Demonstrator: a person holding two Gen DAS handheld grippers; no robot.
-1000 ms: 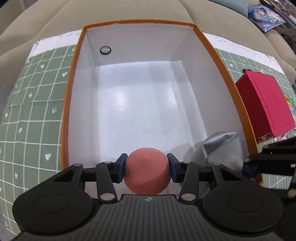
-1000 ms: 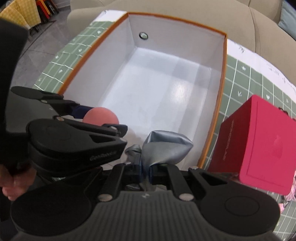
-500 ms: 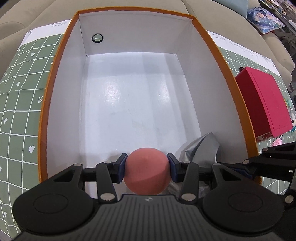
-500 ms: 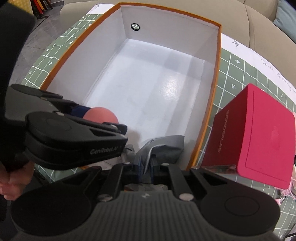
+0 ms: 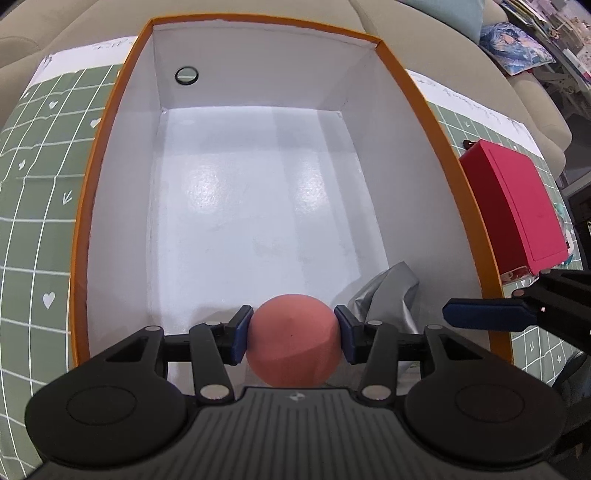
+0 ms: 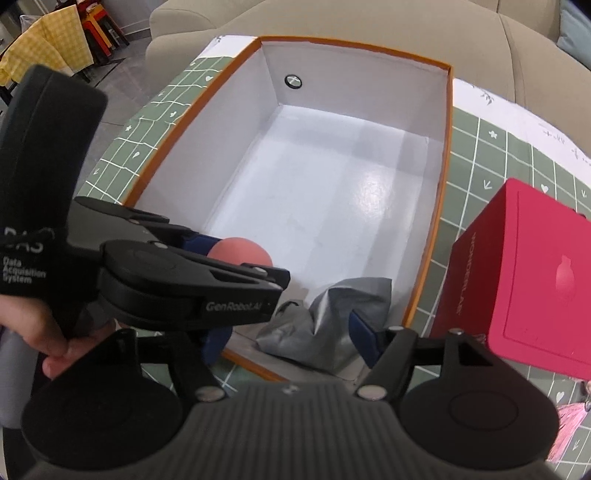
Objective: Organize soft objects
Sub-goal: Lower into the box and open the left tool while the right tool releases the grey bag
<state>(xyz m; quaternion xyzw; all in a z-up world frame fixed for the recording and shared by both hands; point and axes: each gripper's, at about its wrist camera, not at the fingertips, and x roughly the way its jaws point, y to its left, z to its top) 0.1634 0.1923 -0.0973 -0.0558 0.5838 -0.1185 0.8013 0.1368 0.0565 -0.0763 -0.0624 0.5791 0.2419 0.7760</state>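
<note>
My left gripper (image 5: 293, 334) is shut on a pink foam ball (image 5: 293, 339) and holds it over the near end of a white box with an orange rim (image 5: 83, 206). The ball also shows in the right wrist view (image 6: 240, 251). A grey soft pouch (image 5: 388, 295) lies in the box's near right corner. In the right wrist view my right gripper (image 6: 290, 338) is open, its blue fingers spread on either side of the grey pouch (image 6: 328, 328). The left gripper (image 6: 192, 280) crosses in front on the left.
A red box (image 6: 528, 291) stands just right of the white box (image 6: 445, 192) on a green grid mat (image 5: 33, 177). A beige sofa (image 6: 369, 22) lies behind. A small round hole (image 5: 186, 75) is in the box's far wall.
My right gripper has opened and let go of the grey pouch, which now rests in the box's near right corner. Both grippers have moved further over the box. The left still holds the ball.
</note>
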